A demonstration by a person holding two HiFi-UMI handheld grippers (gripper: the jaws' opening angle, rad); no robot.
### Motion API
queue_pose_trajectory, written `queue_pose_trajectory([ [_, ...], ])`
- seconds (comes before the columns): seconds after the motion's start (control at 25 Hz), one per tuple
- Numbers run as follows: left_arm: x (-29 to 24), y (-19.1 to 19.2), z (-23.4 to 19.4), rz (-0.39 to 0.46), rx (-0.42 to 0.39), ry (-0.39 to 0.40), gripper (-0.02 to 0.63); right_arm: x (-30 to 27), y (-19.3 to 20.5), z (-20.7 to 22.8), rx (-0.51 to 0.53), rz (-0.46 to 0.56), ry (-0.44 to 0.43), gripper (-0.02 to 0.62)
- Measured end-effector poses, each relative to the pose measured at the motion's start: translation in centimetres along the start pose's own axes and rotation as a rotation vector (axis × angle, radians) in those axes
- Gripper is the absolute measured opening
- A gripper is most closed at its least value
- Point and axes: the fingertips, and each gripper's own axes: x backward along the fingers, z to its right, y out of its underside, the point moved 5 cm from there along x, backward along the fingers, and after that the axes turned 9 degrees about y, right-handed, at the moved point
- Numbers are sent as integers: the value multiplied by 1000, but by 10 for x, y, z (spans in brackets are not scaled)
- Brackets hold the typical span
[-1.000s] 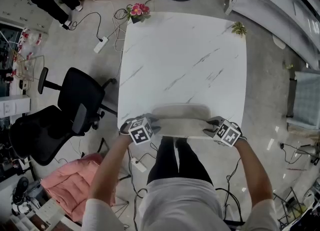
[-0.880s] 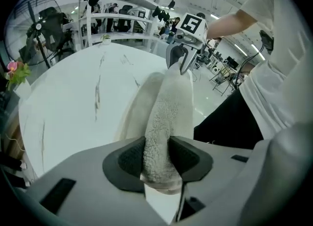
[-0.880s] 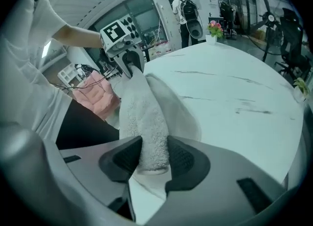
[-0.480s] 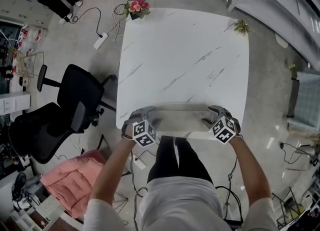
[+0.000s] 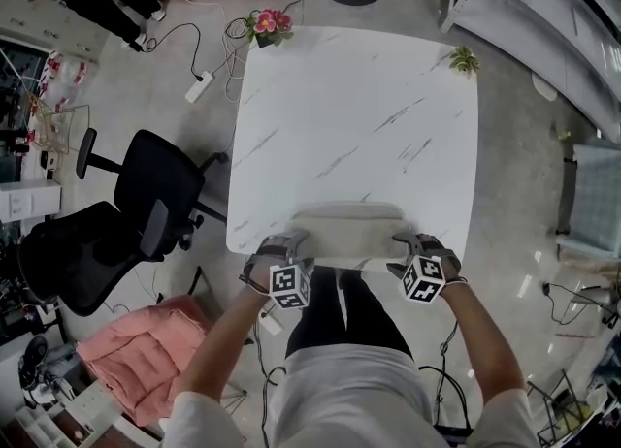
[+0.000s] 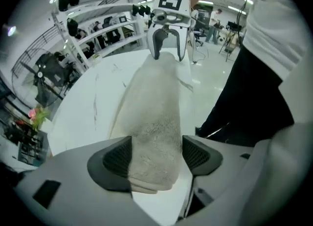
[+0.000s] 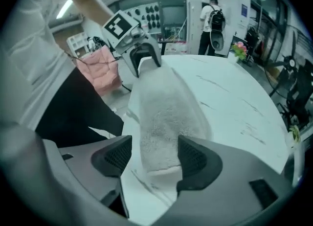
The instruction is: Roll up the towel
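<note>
Glossy marble-veined square tabletop [image 5: 359, 126]; plush beige terry towel [image 5: 349, 228] part-rolled, oblong.

Towel [image 5: 349, 228] on table [image 5: 359, 116], along near edge, left gripper [image 5: 287, 244] at its left end, right gripper [image 5: 402, 244] opposite

A square white bench [image 5: 359, 116] with thin grey marble veins carries three things. A pale beige terry towel [image 5: 349, 233] lies across its near edge, roughly midway between the two near corners, its long side along that edge. The side of the towel nearest the edge is a thick roll, and a flat part lies beyond it. A small bunch of pink flowers [image 5: 269, 21] sits at the far left corner, and a small green plant [image 5: 464, 56] at the far right corner, both well apart from the towel.
</note>
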Motion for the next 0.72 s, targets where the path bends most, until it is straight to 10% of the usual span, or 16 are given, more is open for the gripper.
queue_pose_trajectory([
  [0.16,0,-2,-7,-6,-17,-44,174,-7,3,-1,54,-16,82,136],
  [0.44,31,-6,10,61,166,350,121,25,1,-14,-242,29,-262,97],
  [0.72,24,-5,-51,16,195,141,208,13,1,51,-408,70,-70,139],
])
